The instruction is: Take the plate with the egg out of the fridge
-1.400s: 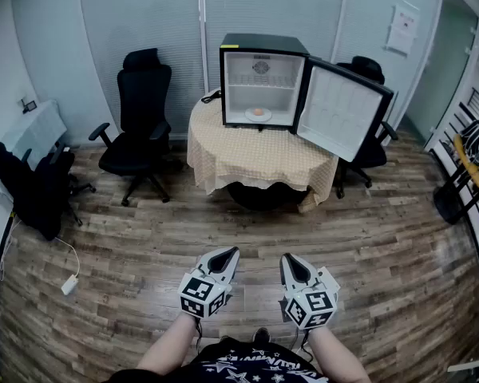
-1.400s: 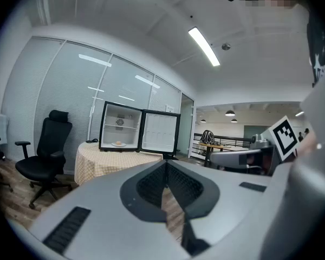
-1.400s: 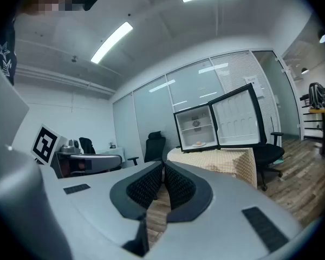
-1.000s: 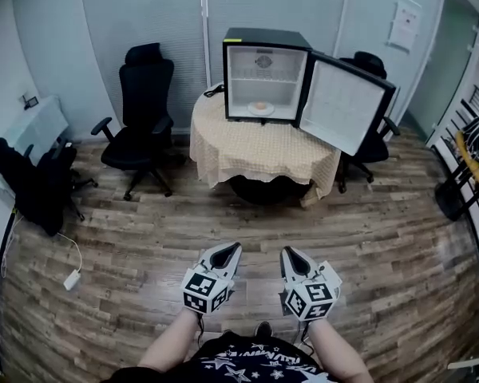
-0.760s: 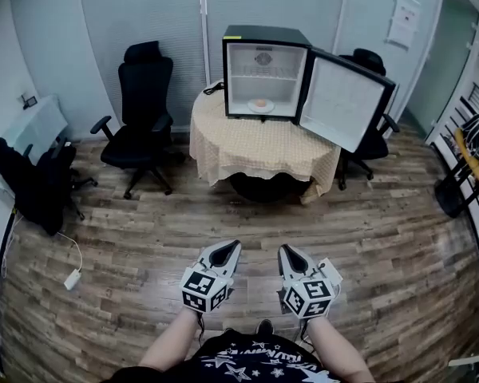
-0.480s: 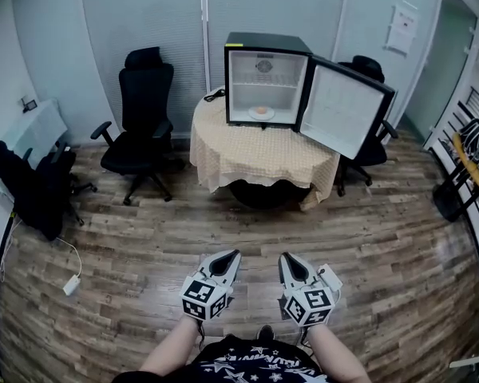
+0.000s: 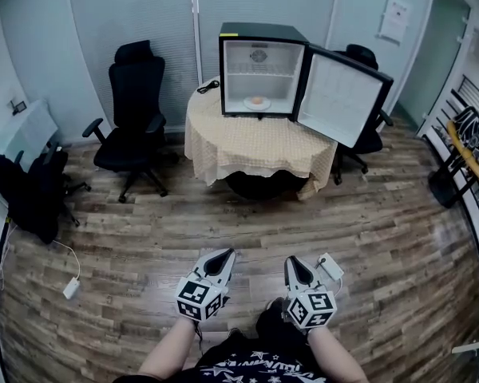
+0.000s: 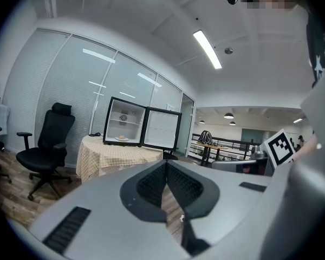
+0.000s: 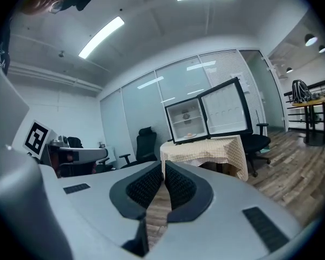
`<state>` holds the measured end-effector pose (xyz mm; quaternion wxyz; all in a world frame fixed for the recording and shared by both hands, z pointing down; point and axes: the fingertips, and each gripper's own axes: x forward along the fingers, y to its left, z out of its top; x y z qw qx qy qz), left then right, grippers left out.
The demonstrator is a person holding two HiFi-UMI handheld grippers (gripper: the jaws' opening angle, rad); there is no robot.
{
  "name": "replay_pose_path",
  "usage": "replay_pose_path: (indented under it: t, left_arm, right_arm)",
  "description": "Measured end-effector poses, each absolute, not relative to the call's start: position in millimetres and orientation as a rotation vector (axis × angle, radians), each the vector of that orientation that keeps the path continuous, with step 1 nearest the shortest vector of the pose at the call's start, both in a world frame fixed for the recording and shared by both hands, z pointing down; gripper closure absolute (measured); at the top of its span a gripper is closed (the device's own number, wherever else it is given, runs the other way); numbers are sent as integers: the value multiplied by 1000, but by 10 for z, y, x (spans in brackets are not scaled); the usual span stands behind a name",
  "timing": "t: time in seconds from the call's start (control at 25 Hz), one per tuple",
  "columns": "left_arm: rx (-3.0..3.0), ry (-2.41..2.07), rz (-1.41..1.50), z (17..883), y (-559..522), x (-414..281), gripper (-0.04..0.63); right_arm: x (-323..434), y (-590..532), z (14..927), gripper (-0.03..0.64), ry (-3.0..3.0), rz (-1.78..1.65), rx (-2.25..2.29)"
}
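Standing well back from the open black mini fridge (image 7: 255,32) on the cloth-covered round bench (image 7: 255,146), I've let my left gripper (image 7: 223,254) and right gripper (image 7: 291,261) sink slightly, both with jaws together and empty. The round white plate (image 7: 248,104) with the pale orange egg (image 7: 257,100) waits on the fridge floor, unreached.

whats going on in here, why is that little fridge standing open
A person holds the left gripper and the right gripper low over the floor, well back from the table. Both have their jaws together with nothing in them. On the table, the fridge has its door swung open. The plate with the egg sits inside, not yet touched.
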<state>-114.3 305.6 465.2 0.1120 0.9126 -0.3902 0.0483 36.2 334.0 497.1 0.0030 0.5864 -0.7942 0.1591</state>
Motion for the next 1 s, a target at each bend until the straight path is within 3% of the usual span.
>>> replay_pose_path:
  t: [0.48,1.0]
  left_arm:
    - [2664,-1204,179,4688,2503,-1048,588]
    - [2620,-1276,190,4692,1300,-492,588]
  right_arm:
    - [492,2589,5010,580,-2538,516,1817]
    - [1006,1244,4987,580,-2601,548,1719]
